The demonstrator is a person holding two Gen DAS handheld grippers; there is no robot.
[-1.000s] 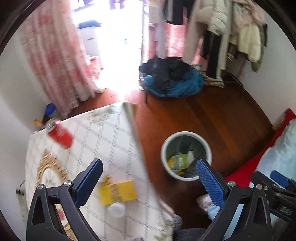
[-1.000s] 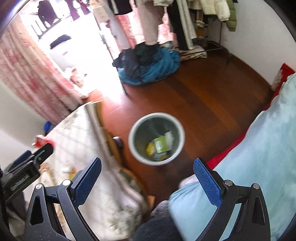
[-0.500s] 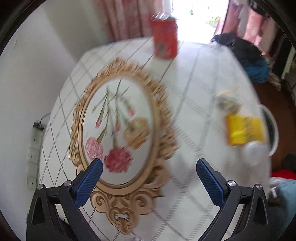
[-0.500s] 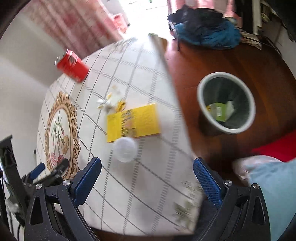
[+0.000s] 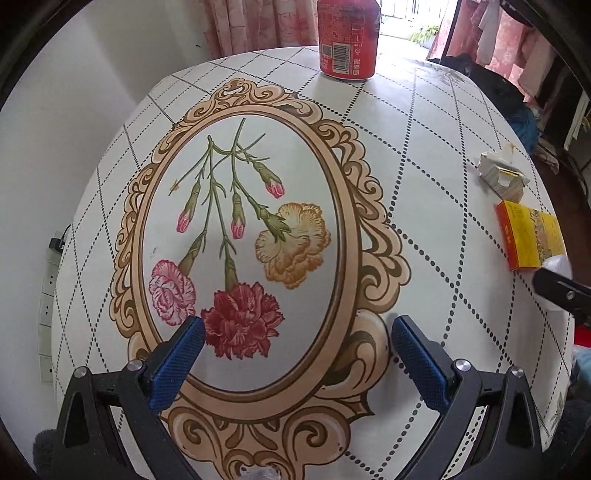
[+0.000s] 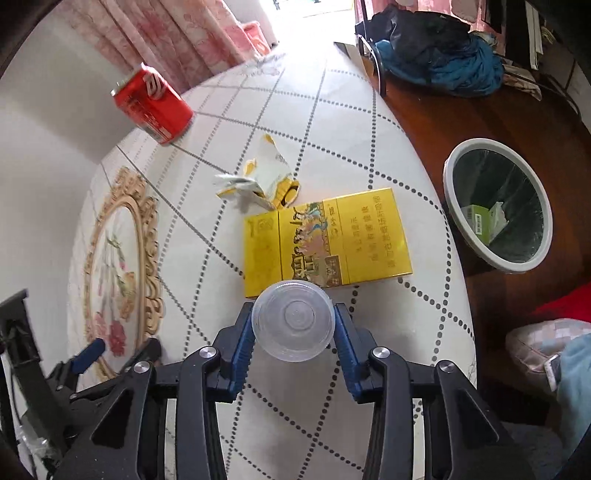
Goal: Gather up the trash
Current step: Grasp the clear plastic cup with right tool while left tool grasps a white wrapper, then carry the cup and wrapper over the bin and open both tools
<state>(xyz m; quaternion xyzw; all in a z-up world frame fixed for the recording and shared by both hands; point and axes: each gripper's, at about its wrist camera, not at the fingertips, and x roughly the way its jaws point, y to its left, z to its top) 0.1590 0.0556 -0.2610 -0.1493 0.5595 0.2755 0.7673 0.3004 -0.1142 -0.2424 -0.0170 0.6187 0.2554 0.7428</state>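
Note:
My right gripper [image 6: 293, 325] is shut on a clear plastic cup [image 6: 293, 320], its blue fingers pressing both sides, low over the tablecloth. Just beyond the cup lies a flat yellow carton [image 6: 327, 242], and past that a torn white and yellow wrapper [image 6: 264, 175]. A red soda can [image 6: 153, 105] stands at the table's far left. The white-rimmed trash bin [image 6: 496, 205] sits on the floor to the right, with some boxes inside. My left gripper [image 5: 297, 349] hangs open over the flower print, holding nothing; the can [image 5: 349, 37], wrapper [image 5: 502, 173] and carton [image 5: 530, 236] lie far from it.
The table [image 5: 424, 147] has a white cloth with a dotted diamond grid and an oval flower print. Pink curtains [image 6: 166, 33] hang behind it. A chair piled with dark and blue clothes [image 6: 439, 48] stands on the wooden floor [image 6: 480, 122] beyond the bin.
Both grippers swung from above the bin back over the table. My right gripper came down on the clear cup and closed around it. The left one settled over the flower print, still open.

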